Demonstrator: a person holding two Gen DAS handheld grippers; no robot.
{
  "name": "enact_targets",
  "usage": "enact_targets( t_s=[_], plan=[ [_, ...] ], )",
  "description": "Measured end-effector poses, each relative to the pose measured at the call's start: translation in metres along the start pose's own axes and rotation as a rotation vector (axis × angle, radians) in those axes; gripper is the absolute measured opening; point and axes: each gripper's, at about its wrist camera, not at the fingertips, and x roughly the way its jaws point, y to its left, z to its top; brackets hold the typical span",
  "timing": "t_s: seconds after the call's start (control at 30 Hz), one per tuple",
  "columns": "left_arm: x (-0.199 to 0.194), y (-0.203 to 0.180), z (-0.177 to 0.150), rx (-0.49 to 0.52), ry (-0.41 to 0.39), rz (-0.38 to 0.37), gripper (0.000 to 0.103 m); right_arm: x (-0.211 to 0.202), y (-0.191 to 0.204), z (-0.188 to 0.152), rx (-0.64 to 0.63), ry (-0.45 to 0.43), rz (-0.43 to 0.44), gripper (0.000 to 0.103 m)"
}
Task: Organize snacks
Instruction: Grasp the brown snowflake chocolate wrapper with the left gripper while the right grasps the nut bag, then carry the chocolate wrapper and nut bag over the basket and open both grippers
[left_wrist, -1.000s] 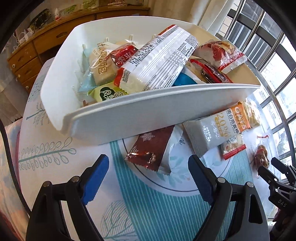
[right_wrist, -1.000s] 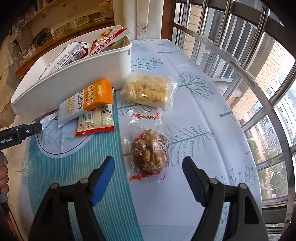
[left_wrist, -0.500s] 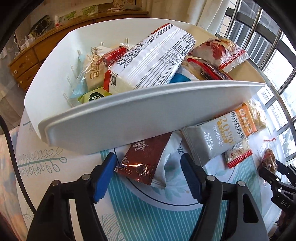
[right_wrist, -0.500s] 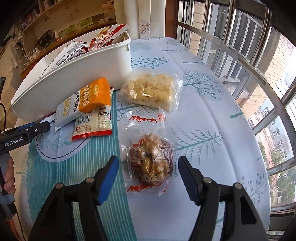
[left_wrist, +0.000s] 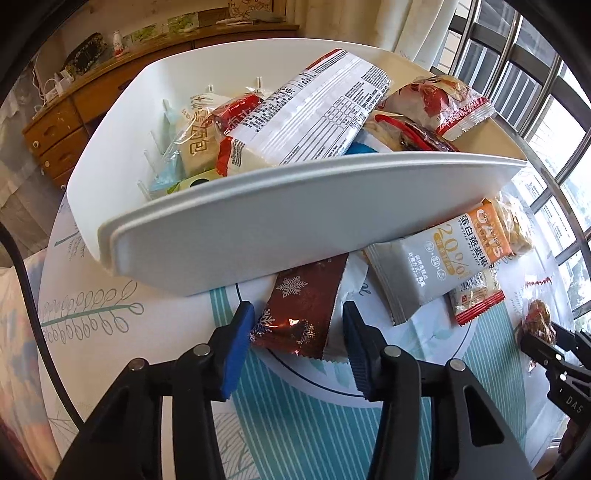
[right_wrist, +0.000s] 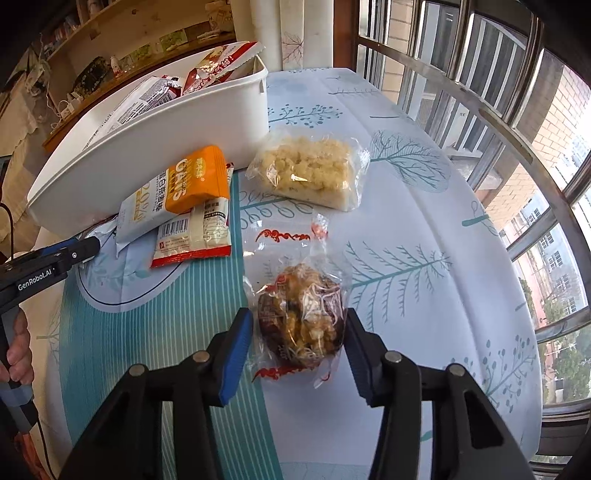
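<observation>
**Left wrist view.** Left claw (left_wrist: 297, 341) pointing steeply down at counter (left_wrist: 92, 325); jaws closing on dark red snowflake packet (left_wrist: 304, 310), which lies betw. the blue pads, left pad touching its edge, right pad just beside it w/ a sliver of white wrapper between. Packet's far end tucked under white bin (left_wrist: 236, 225) at 12 o'clock. Bin heaped w/ snacks, large white nutrition-label bag (left_wrist: 314, 110) on top. Grey-orange oat bar (left_wrist: 447, 254) at 2 o'clock, leaning on bin wall; small red-edged packet (left_wrist: 476, 299) just beside it.

**Right wrist view.** Right claw (right_wrist: 299, 345) likewise tilted down; jaws closing round clear-wrapped brown pastry (right_wrist: 301, 325), pads at its flanks, wrapper touching; firm contact cannot be told. Pale crumbly cake in clear wrap (right_wrist: 310, 173) at 12 o'clock, near bin corner.
</observation>
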Motion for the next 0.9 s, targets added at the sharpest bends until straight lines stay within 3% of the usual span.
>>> enact_targets(
  t_s=[0.37,0.63,0.9],
  plan=[
    [-0.024,-0.007,-0.01,-0.011,0.067,-0.015,0.045,-0.02,0.003,0.0,0.024,0.034,0.04,0.049],
    [-0.071,-0.012,-0.021,-0.045,0.106,-0.042,0.045,-0.043,0.015,0.02,0.012,0.031,0.107,0.049],
    [-0.127,-0.009,-0.01,-0.051,0.063,-0.04,0.045,-0.07,0.04,0.053,-0.047,-0.027,0.191,0.049]
  ],
)
